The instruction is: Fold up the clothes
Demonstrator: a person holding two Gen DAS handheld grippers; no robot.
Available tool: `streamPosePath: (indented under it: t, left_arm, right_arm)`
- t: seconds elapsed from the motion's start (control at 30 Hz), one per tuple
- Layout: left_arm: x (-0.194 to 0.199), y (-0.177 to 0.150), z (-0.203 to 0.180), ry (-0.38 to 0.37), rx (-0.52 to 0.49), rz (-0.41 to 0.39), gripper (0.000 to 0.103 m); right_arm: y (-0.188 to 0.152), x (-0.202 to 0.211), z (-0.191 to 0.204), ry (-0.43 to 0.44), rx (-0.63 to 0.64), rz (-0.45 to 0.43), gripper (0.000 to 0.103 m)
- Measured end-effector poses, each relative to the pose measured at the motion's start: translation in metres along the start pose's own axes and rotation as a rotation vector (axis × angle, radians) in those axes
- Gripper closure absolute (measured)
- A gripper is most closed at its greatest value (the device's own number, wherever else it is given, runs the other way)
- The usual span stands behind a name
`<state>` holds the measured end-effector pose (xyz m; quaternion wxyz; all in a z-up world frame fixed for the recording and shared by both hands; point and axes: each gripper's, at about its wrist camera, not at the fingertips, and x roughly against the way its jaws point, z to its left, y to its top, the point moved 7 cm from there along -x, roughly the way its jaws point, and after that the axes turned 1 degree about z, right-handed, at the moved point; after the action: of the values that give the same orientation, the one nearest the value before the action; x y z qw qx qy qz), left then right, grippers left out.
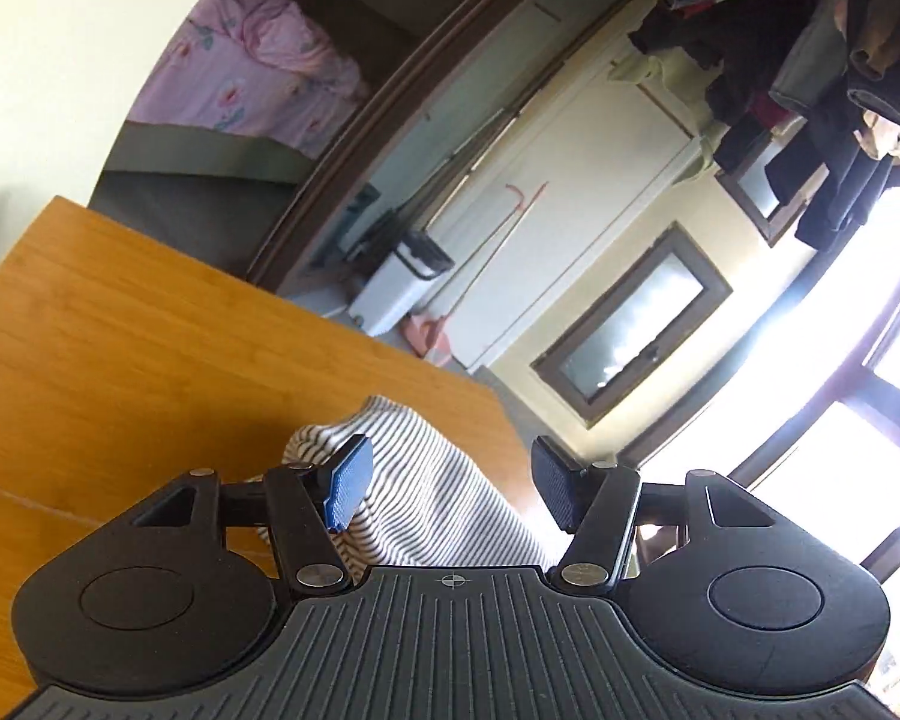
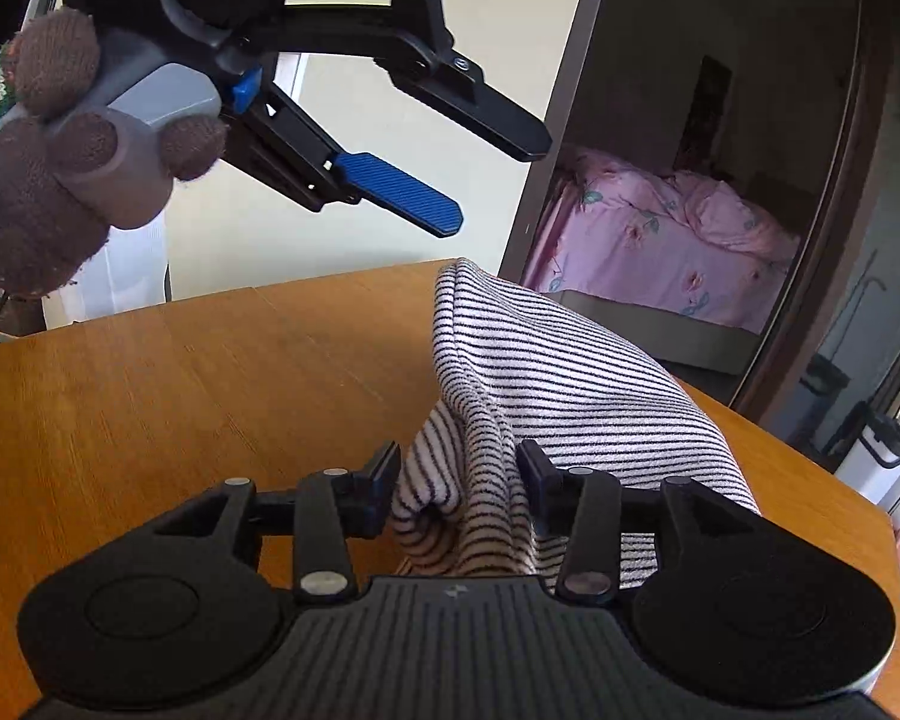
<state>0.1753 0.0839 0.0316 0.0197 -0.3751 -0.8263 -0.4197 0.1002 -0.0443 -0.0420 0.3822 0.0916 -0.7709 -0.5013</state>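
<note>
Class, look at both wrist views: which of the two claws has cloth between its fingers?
The right claw: the black-and-white striped cloth bunches between its fingers. The left claw hangs open and empty above the wooden table.

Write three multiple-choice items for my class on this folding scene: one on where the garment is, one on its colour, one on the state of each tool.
1. Where is the striped garment?
A. on the wooden table
B. on the bed
C. on the floor

2. What colours are its stripes?
A. red and yellow
B. white and dark
C. green and pink

3. What are the tools doing?
A. both shut on cloth
B. both open
C. right tool shut on the garment, left tool open in the air

Key: 1 A, cloth rests on wood; 2 B, the stripes show it; 3 C, cloth is bunched between the right fingers.
</note>
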Motion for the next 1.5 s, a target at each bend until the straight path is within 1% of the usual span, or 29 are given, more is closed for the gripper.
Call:
streamPosePath:
  t: [0.07, 0.17, 0.23, 0.27, 0.3, 0.33, 0.37, 0.43, 0.73, 0.77, 0.83, 0.87, 0.97, 1.0, 1.03, 1.1, 1.13, 1.2, 1.27, 1.37, 1.47, 1.5]
  left_arm:
    - [-0.026, -0.003, 0.002, 0.019, -0.006, 0.031, 0.04]
    - [-0.051, -0.01, 0.021, 0.066, 0.022, 0.075, 0.041]
    - [-0.058, -0.014, 0.035, 0.076, 0.056, 0.094, 0.041]
    - [-0.059, -0.016, 0.039, 0.074, 0.065, 0.096, 0.041]
    - [-0.059, -0.017, 0.041, 0.071, 0.068, 0.095, 0.041]
    - [-0.058, -0.018, 0.042, 0.069, 0.068, 0.094, 0.041]
    - [-0.057, -0.018, 0.042, 0.067, 0.068, 0.093, 0.041]
    - [-0.058, -0.019, 0.041, 0.069, 0.065, 0.095, 0.041]
    - [-0.057, -0.021, 0.045, 0.065, 0.072, 0.098, 0.039]
    - [-0.057, -0.021, 0.045, 0.068, 0.071, 0.098, 0.038]
    - [-0.058, -0.02, 0.042, 0.072, 0.067, 0.1, 0.036]
    - [-0.058, -0.019, 0.04, 0.071, 0.064, 0.1, 0.033]
    - [-0.058, -0.017, 0.035, 0.07, 0.055, 0.098, 0.027]
    - [-0.058, -0.016, 0.034, 0.072, 0.053, 0.098, 0.027]
    - [-0.058, -0.016, 0.033, 0.074, 0.053, 0.098, 0.026]
    - [-0.055, -0.013, 0.03, 0.075, 0.05, 0.092, 0.025]
    - [-0.054, -0.011, 0.029, 0.07, 0.047, 0.085, 0.025]
    - [-0.053, -0.006, 0.025, 0.053, 0.045, 0.072, 0.025]
    - [-0.056, -0.002, 0.023, 0.046, 0.042, 0.066, 0.025]
    - [-0.064, -0.004, 0.024, 0.068, 0.023, 0.077, 0.024]
    - [-0.069, -0.011, 0.033, 0.098, 0.016, 0.096, 0.024]
    - [-0.069, -0.013, 0.035, 0.1, 0.017, 0.097, 0.024]
  right_arm:
    - [0.001, 0.003, 0.001, 0.004, 0.002, -0.005, 0.056]
    - [0.004, 0.013, -0.003, 0.008, 0.002, -0.016, 0.046]
    - [0.003, 0.012, -0.008, -0.009, -0.005, -0.015, 0.029]
    - [0.002, 0.012, -0.01, -0.018, -0.008, -0.015, 0.024]
    - [0.002, 0.012, -0.012, -0.026, -0.012, -0.015, 0.014]
    - [0.001, 0.011, -0.014, -0.035, -0.015, -0.014, 0.01]
    - [0.001, 0.011, -0.017, -0.044, -0.019, -0.014, 0.009]
    - [0.0, 0.011, -0.021, -0.061, -0.026, -0.014, 0.001]
    - [-0.006, 0.009, -0.041, -0.137, -0.057, -0.011, 0.0]
    - [-0.005, 0.01, -0.041, -0.142, -0.052, -0.017, 0.001]
    - [0.004, 0.02, -0.023, -0.102, 0.012, -0.057, 0.011]
    - [0.006, 0.022, -0.012, -0.081, 0.049, -0.066, 0.012]
    - [-0.005, 0.007, 0.014, -0.079, 0.189, -0.024, 0.015]
    - [-0.01, 0.002, 0.022, -0.086, 0.238, -0.009, 0.03]
    - [-0.014, -0.004, 0.023, -0.115, 0.287, 0.004, 0.064]
    - [-0.01, -0.001, 0.017, -0.158, 0.328, -0.029, 0.077]
    - [-0.003, 0.003, 0.011, -0.17, 0.327, -0.045, 0.082]
    - [0.009, 0.012, 0.001, -0.193, 0.329, -0.073, 0.082]
    - [0.013, 0.01, -0.005, -0.213, 0.371, -0.065, 0.082]
    - [-0.004, -0.003, 0.002, -0.199, 0.433, -0.016, 0.082]
    - [-0.023, -0.012, 0.019, -0.147, 0.414, 0.007, 0.08]
    - [-0.024, -0.014, 0.022, -0.147, 0.408, 0.003, 0.077]
